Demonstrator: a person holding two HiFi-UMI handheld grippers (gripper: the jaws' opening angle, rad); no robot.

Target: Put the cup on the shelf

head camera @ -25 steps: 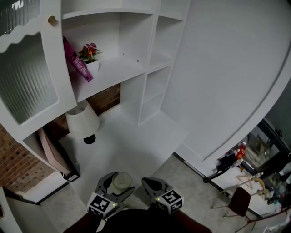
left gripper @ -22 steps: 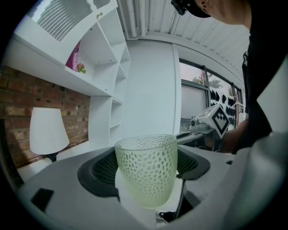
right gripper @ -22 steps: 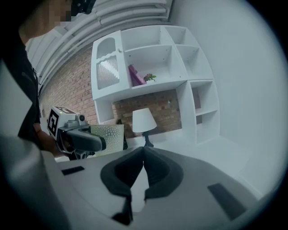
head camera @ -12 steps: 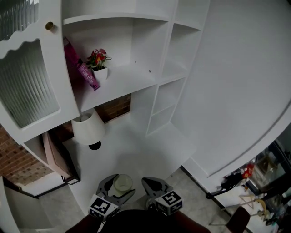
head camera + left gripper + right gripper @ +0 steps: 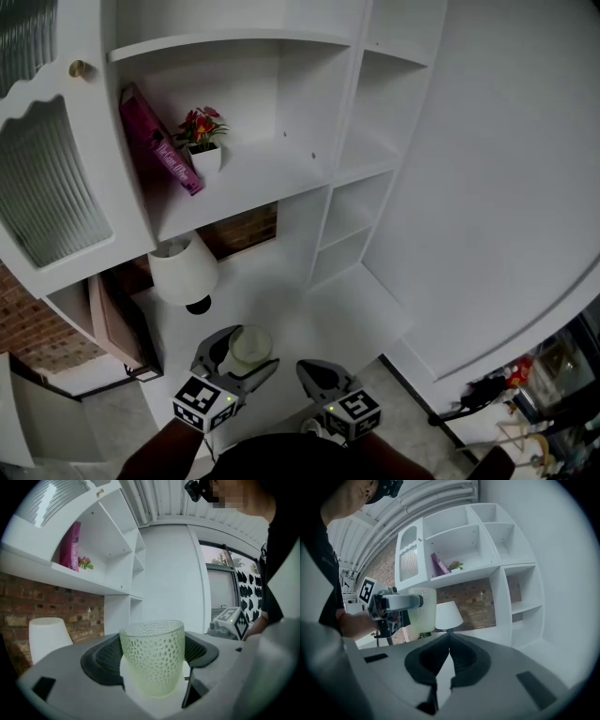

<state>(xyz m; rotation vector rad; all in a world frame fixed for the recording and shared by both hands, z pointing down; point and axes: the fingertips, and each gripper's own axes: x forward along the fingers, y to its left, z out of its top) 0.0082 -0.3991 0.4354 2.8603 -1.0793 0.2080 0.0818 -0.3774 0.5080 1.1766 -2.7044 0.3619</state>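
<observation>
1. White shelf unit (image 5: 253, 178) ahead and above. Pink book (image 5: 155, 141) and small flower pot (image 5: 206, 155) at the left end of its open shelf, bare board to their right.
2. Left gripper (image 5: 242, 354) low, close to the body, over the white desk (image 5: 281, 309). Pinches the cup, one jaw on each side of its lower body.
3. Right gripper (image 5: 449, 641) just beside the left one, jaws pressed together on nothing.
4. Pale green cup (image 5: 152, 658) with a dimpled, translucent wall, well below the shelf. Looks light and stiff, probably glass, so likely breakable and somewhat slippery. Suits a moderate squeeze low on the textured wall.
5. Stands upright, mouth up, long axis about vertical.
</observation>
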